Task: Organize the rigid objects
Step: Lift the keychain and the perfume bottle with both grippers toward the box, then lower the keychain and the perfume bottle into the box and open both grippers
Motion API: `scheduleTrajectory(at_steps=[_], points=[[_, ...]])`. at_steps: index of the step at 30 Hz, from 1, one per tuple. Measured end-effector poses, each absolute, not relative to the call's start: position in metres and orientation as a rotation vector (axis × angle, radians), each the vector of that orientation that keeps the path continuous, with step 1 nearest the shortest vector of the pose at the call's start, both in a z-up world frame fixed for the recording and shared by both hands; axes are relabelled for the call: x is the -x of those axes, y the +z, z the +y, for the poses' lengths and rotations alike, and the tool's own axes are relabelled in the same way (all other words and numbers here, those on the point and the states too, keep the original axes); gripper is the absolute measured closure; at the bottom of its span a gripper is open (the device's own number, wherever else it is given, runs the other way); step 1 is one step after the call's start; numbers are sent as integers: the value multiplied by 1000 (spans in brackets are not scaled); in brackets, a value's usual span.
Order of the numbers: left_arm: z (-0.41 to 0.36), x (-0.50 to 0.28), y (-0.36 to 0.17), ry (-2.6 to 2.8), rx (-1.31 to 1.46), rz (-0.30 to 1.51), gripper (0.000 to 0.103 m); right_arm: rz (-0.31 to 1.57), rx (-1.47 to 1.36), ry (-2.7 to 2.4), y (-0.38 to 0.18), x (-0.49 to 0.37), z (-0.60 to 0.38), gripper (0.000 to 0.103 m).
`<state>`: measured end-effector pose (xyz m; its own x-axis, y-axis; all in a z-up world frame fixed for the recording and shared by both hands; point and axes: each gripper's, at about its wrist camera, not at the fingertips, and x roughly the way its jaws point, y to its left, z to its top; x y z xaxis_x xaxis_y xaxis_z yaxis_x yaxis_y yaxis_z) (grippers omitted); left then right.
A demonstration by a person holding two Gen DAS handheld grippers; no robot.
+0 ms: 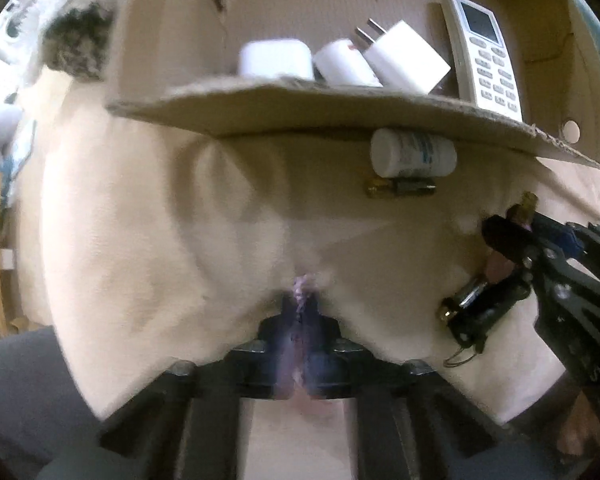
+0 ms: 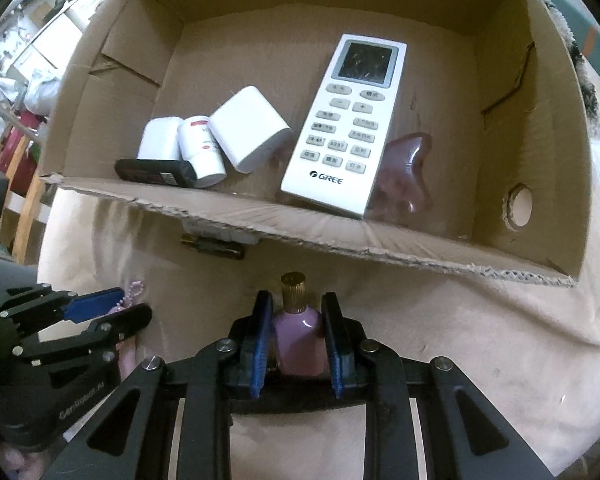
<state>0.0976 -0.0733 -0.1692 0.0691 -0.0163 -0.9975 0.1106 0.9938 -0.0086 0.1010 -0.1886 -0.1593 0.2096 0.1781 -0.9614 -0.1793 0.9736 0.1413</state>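
Right, status:

1. Left gripper [image 2: 116,308]: jaws fully closed, pinching what looks like a lilac bead string [image 2: 134,292] down on the beige cloth [image 2: 460,340]. Hard to see, so can't rule out a bit of cloth caught too.
2. Right gripper [image 2: 297,298]: clamped on the pink bottle [image 2: 300,336] across its shoulders, blue pads pressing both sides, gold cap pointing away towards the cardboard box [image 2: 340,240]. Bottle sits just outside the box's low front wall, near it but not touching.
3. Step in hand, judged: both picks made, carry into the box not yet done.
4. Next move calls for: lifting clear over the torn front edge, then dropping into bare floor. Best gap looks like the right end near the round hole, or the strip between charger and remote. Beads likely to dangle and snag on the ragged edge.
5. Still loose outside, tucked against the front wall: battery [image 2: 212,246], slim, gold and black, likely to roll.
6. Inside, left to right:
   - black bar [image 2: 156,172], flat, matte
   - white case [image 2: 160,140], rounded, smooth plastic
   - small white bottle [image 2: 202,148], cylindrical, red label, lying down
   - white charger [image 2: 248,128], blocky, tilted
   - remote [image 2: 344,124], long white slab, screen and rubber keys
   - pink stone [image 2: 404,168], glossy, curved, partly under the remote.
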Motion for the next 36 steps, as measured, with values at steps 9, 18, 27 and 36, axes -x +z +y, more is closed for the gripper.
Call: scheduleTrajectory(at_steps=[9, 18, 27, 36], points=[[-55, -93, -155, -113, -24, 1481, 100, 1295, -57, 287, -136, -86, -206, 77], [-23, -86, -88, -208, 145, 1318, 101, 1212, -222, 313, -94, -64, -241, 77], [-24, -87, -28, -231, 171, 1200, 101, 1084, -306, 348, -50, -53, -260, 77], [-44, -128, -3, -211, 64, 1099, 101, 1013, -266, 333, -29, -83, -257, 77]])
